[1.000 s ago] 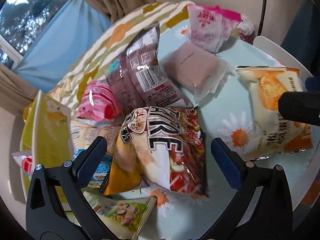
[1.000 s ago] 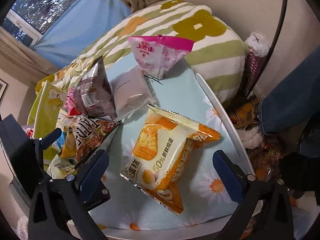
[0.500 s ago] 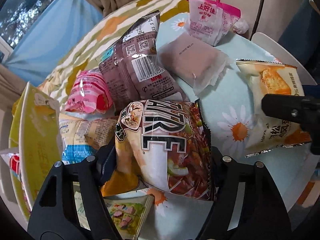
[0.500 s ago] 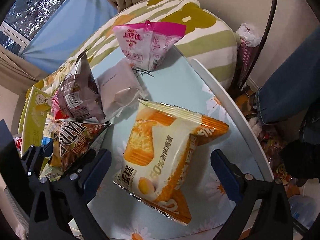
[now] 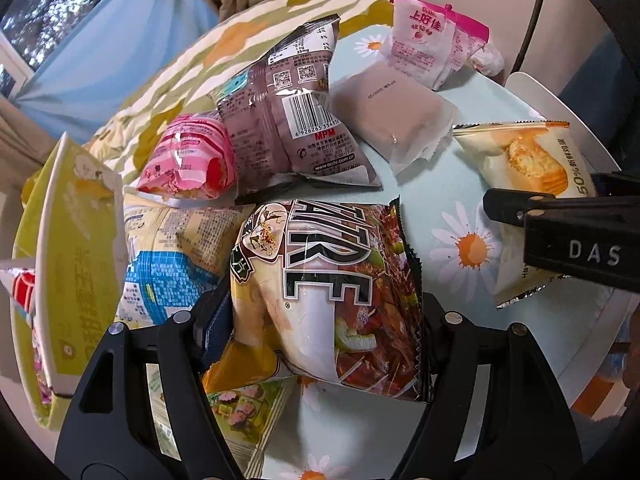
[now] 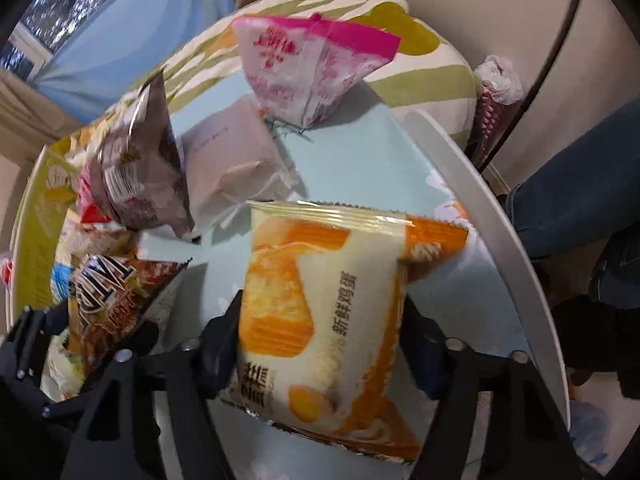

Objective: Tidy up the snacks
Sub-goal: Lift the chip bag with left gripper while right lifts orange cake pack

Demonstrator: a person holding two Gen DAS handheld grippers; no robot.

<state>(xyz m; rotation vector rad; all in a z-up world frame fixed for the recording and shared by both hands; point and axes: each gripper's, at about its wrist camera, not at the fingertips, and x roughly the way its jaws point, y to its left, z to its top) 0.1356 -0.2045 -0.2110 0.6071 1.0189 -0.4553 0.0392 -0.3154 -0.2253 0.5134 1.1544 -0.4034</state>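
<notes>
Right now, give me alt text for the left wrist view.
The left gripper is shut on a brown-and-white chip bag lying on a daisy-print tablecloth. Behind it sit a mauve Oishi bag and a pink packet; the right gripper enters from the right.

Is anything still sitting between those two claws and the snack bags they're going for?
Nothing visible. The left claw already has its fingers pressed against both sides of the brown-and-red chip bag, and the right claw is closed around the orange egg-cake packet. No other snack lies in either gap.
</notes>
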